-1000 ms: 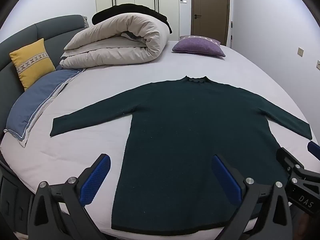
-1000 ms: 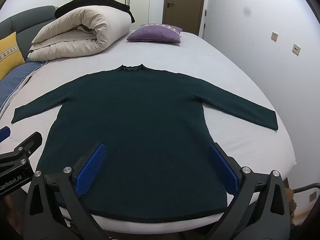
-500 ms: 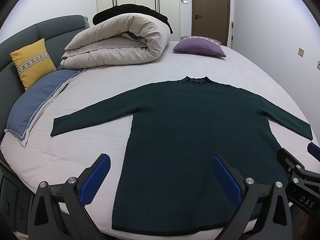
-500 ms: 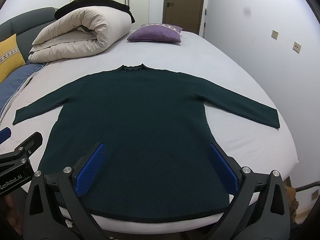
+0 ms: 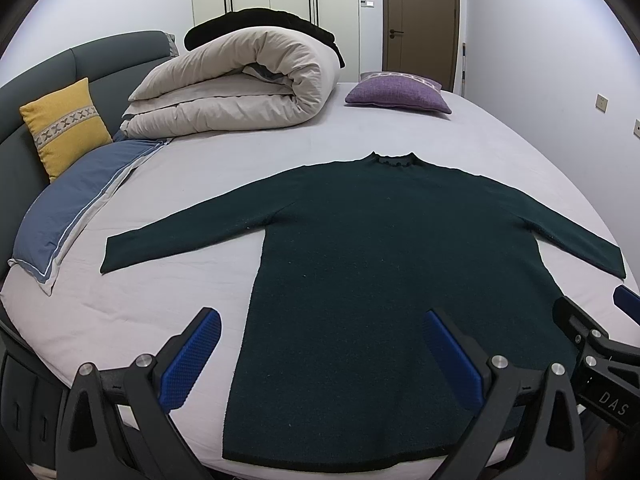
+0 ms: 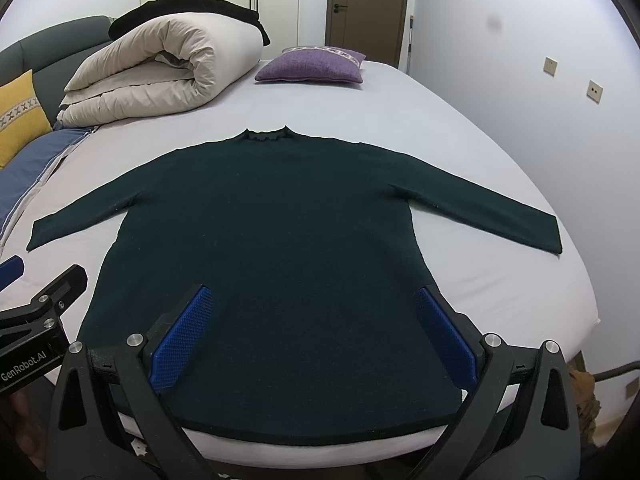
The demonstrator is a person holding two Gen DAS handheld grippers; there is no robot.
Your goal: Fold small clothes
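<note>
A dark green long-sleeved sweater (image 5: 384, 248) lies flat on the bed, collar away from me, both sleeves spread out; it also shows in the right wrist view (image 6: 280, 232). My left gripper (image 5: 320, 320) is open and empty above the sweater's lower left edge near the hem. My right gripper (image 6: 314, 300) is open and empty above the lower middle of the sweater. The right gripper's body shows at the right edge of the left wrist view (image 5: 592, 344), and the left gripper's body at the left edge of the right wrist view (image 6: 44, 308).
A rolled beige duvet (image 5: 240, 88) with a black item on top lies at the far left of the bed. A purple cushion (image 5: 396, 92) sits at the far end. A yellow cushion (image 5: 64, 124) and a blue pillow (image 5: 68, 208) lie by the grey headboard on the left. The bed's near edge (image 6: 320, 448) is just below the hem.
Both grippers have drifted slightly forward and up over the sweater's hem. The sweater has not moved.
</note>
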